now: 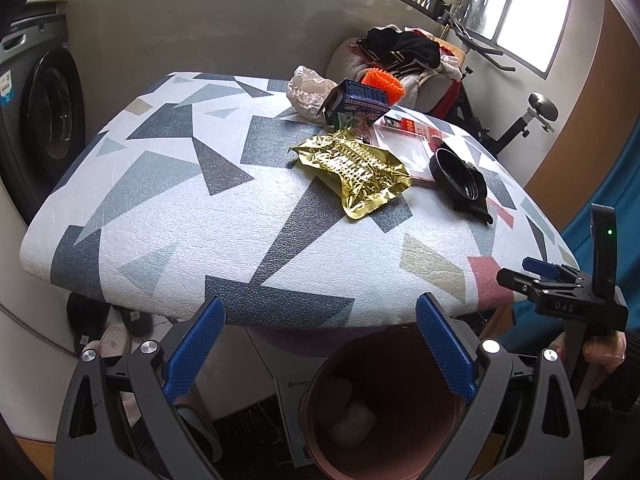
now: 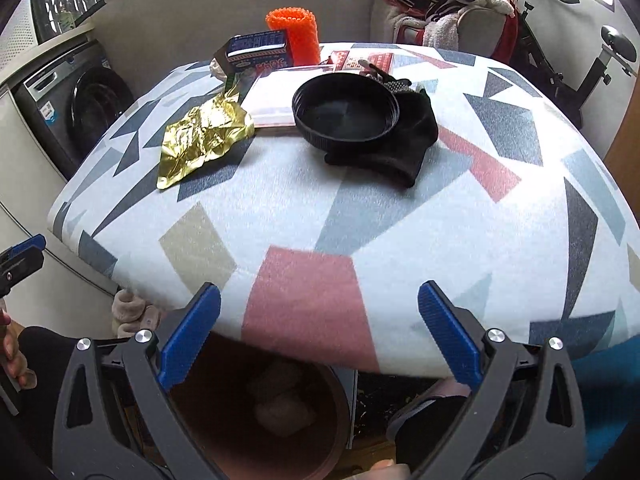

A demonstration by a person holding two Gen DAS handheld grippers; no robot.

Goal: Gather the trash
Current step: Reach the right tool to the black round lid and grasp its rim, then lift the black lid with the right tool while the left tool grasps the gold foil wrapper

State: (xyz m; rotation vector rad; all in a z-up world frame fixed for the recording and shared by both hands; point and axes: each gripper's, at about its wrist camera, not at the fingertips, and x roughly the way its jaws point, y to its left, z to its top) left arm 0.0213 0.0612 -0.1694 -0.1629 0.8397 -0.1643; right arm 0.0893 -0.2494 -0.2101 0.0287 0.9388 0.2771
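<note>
Left gripper (image 1: 320, 344), right gripper (image 2: 319, 336) both gaping, empty; crumpled white bag (image 1: 308, 90), perhaps plastic, left view only

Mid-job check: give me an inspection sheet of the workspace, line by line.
Surface: round table with geometric-patterned cover, near half bare.
Job's things: crumpled gold foil wrapper; crumpled white paper wad; blue printed carton; black round plastic lid, rim up, on black cloth; brown trash bin below table edge, white trash inside.
Clutter: orange knobbly roll; flat red-and-white packet.
Grippers: left gripper open, empty, above bin; right gripper open, empty.
Cables: nothing seen.
Surroundings: washing machine; clothes-piled chair; exercise bike.
</note>
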